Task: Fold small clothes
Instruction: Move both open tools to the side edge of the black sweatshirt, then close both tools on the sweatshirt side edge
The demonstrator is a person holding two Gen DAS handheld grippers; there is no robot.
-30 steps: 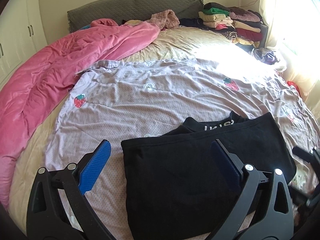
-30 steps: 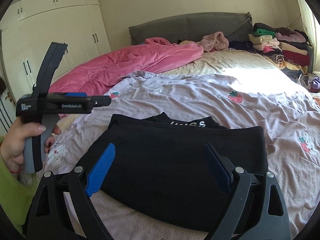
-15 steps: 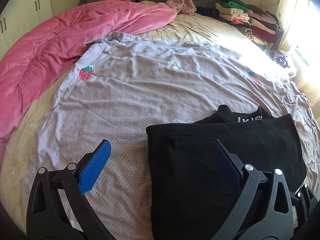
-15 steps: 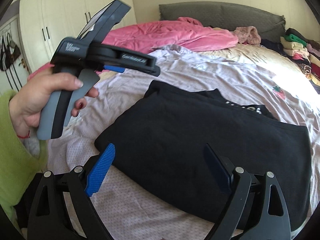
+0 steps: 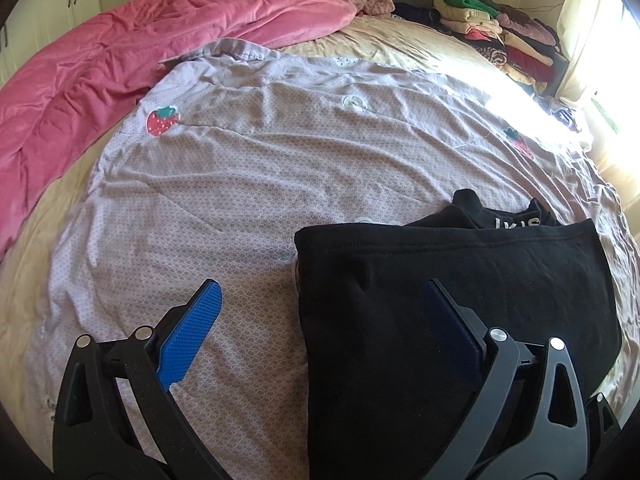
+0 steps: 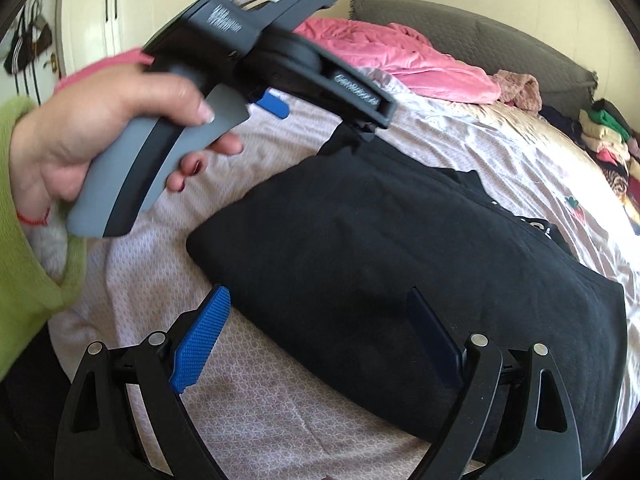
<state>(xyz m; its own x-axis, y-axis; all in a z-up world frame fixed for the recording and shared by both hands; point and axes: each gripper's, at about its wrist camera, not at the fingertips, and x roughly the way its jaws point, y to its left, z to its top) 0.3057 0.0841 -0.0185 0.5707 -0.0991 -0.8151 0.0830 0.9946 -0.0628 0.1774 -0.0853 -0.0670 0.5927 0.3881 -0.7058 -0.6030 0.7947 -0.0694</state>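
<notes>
Left wrist view shows the left gripper [image 5: 316, 324] hanging just above the near left edge of a black garment [image 5: 460, 300], its jaws spread wide and holding nothing; one blue pad sits over the bedspread [image 5: 248, 184], the other over the dark cloth. That straddle suits a grab of the garment's left border, probably for another fold.

The garment lies flat on the bed, near and to the right in this view, already doubled over: a straight stitched hem runs across its far edge, and a collar band with white lettering [image 5: 516, 222] pokes out beyond it. The cloth looks like soft matte knit, thick enough to hold a rounded fold edge.

In the right wrist view the right gripper [image 6: 320, 340] hovers over the garment's near edge, jaws likewise released and empty. The person's left hand [image 6: 100, 136], in a green sleeve, holds the other tool's grey handle up and to the left.

The bedspread is thin lilac fabric with a fine printed lattice, shallow wrinkles and strawberry patches [image 5: 162, 120]. A plush pink quilt [image 5: 120, 56] is bunched along the far left, clear of the folding area. At the far right a stack of folded clothes [image 5: 500, 32] sits by the grey padded headboard [image 6: 480, 40], likely the place for finished pieces.
</notes>
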